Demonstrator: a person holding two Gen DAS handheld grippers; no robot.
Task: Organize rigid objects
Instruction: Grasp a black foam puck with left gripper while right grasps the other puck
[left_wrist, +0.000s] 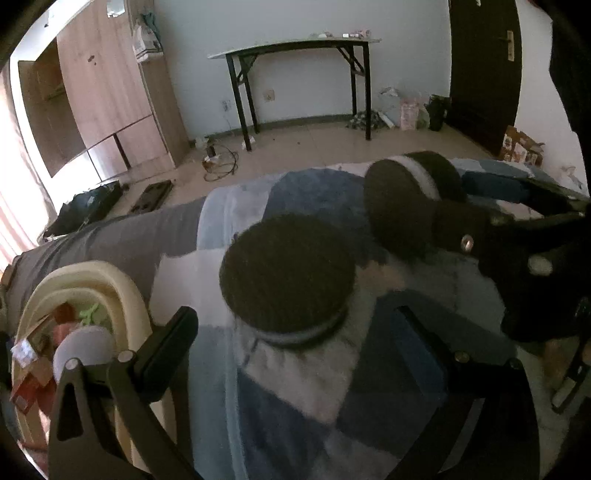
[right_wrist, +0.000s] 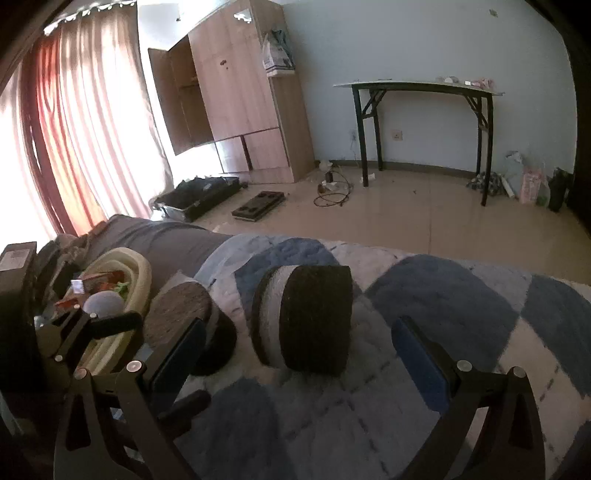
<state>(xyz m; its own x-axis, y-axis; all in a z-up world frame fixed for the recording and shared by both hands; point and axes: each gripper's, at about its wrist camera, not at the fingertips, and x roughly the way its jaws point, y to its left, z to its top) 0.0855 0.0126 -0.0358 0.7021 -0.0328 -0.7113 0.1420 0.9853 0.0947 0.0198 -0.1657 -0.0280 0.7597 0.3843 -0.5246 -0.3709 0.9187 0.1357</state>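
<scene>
On the checked blue blanket (right_wrist: 443, 295) two dark round cushions (right_wrist: 317, 317) lie, one at each claw's twelve o'clock. Left claw (left_wrist: 295, 354) and right claw (right_wrist: 299, 354) both gape wide, gripping nothing. At nine o'clock sits a cream basket (left_wrist: 122, 291) of oddments.

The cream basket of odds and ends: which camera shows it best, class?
Neither view is complete. The left wrist view shows the basket larger, though its own finger hides part. The right wrist view shows it smaller, behind the left gripper.

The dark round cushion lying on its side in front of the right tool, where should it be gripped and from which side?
Grip the cushion across its two flat faces, coming from the near side. It stands on its rim with its band facing the right tool, whose open fingers already straddle it.
</scene>
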